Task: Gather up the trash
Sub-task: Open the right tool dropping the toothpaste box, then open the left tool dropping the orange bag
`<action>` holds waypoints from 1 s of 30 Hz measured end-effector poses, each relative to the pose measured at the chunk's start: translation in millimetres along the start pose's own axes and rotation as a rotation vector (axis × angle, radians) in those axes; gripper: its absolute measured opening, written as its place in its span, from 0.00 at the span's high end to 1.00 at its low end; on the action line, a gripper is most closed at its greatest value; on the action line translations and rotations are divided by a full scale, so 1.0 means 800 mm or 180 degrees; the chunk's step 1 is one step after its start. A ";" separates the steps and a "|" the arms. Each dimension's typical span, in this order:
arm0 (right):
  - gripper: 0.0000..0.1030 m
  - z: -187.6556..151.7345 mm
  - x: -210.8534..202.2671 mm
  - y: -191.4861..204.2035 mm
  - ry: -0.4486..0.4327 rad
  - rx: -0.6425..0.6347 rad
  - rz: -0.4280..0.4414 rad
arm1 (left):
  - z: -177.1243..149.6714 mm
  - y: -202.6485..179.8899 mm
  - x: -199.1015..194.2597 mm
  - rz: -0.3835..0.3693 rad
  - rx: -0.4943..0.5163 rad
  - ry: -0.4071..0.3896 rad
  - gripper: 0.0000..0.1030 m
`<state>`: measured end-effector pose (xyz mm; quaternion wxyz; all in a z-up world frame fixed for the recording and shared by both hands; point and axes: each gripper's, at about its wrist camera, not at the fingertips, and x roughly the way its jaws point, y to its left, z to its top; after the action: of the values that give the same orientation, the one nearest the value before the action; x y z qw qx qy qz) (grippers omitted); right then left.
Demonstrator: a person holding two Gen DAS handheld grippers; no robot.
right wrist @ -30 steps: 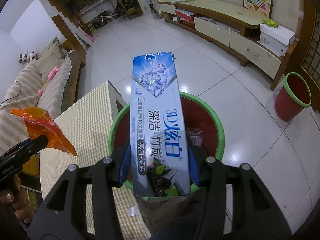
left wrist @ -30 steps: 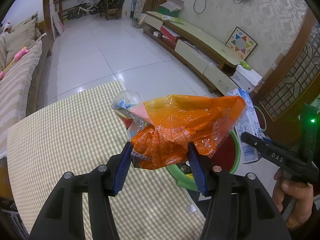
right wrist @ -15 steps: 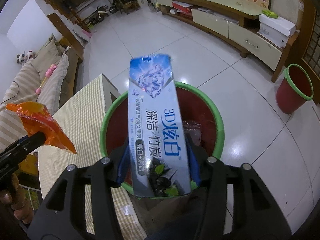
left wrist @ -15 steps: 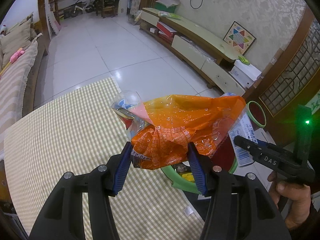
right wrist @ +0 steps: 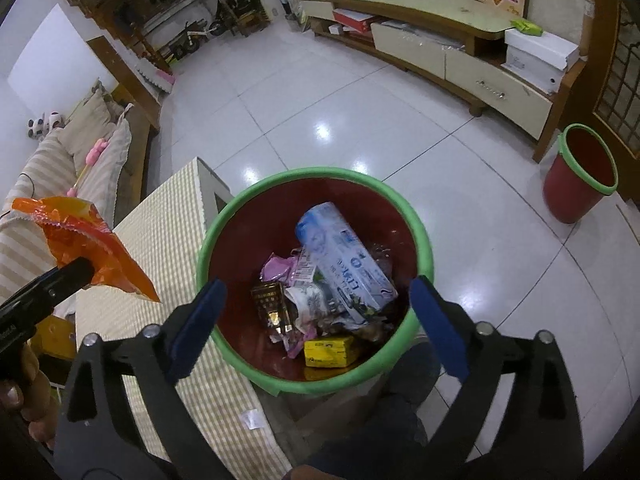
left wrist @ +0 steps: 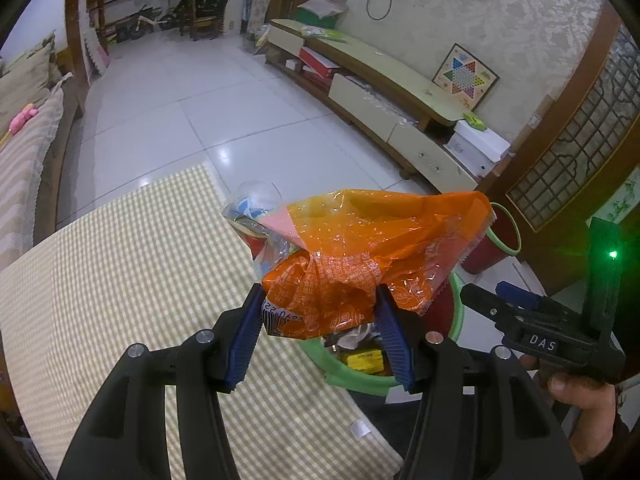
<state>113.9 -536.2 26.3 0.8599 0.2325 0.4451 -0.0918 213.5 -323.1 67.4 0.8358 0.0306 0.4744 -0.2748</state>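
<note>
Dropped from the opening right gripper (right wrist: 316,320), the toothpaste box (right wrist: 344,258) lies in the bin (right wrist: 320,174) — left gripper (left wrist: 318,334) clamps the orange wrapper (left wrist: 360,256) beside it; released early, it could land on the table (left wrist: 120,264).

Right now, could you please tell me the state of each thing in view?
Orange wrapper: clamped in left hand-held gripper.
Right hand-held gripper: opening, nothing between jaws.
Near bin: upright, holding trash.
Toothpaste box: lying in near bin.
Far bin: upright.
</note>
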 end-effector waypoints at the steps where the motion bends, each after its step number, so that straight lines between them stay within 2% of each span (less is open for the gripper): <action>1: 0.08 0.000 -0.002 -0.002 -0.0011 0.0017 -0.0001 | 0.001 -0.003 0.001 -0.0013 0.0012 -0.0001 0.49; 30: 0.08 -0.008 -0.018 -0.043 -0.0113 0.0096 -0.0169 | 0.018 -0.060 0.050 -0.0245 0.0235 0.0127 0.49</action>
<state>88.3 -564.3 23.7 0.8613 0.2319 0.4343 -0.1254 217.4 -385.7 53.1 0.8133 0.0486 0.4813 -0.3234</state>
